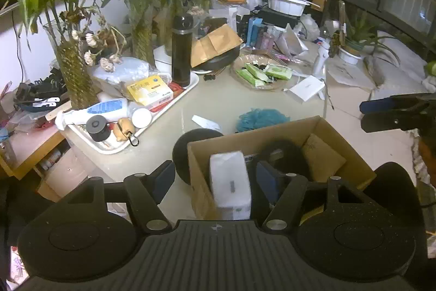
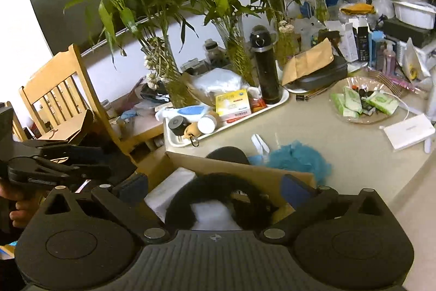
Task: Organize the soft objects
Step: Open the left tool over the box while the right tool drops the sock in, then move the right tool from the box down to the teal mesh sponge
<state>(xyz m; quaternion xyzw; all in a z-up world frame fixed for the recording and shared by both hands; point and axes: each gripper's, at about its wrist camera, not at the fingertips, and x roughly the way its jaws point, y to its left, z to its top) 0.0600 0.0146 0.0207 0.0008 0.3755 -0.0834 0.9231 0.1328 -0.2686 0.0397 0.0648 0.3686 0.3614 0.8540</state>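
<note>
Left hand-held gripper (image 1: pixel 215 176) jaws apart, straddling box (image 1: pixel 338 132) near-left wall, white pack (image 1: pixel 230 179) loose between them. Right hand-held gripper (image 2: pixel 215 188) wide open over black fluffy ring (image 2: pixel 215 182) in box. Blue loofah (image 2: pixel 298 158) just beyond far wall; bare desk (image 2: pixel 340 143) right of it, tray (image 2: pixel 280 100) far-left.

The brown cardboard box (image 1: pixel 275 132) has its near wall hidden behind the left gripper's body, and in the right wrist view only a strip of its far wall shows. The fluffy black ring-shaped soft thing (image 2: pixel 215 182) inside it is blurred, so what it is cannot be told. The teal mesh bath sponge (image 1: pixel 260 117) and the round black object (image 1: pixel 188 143) are partly hidden behind the box.
</note>
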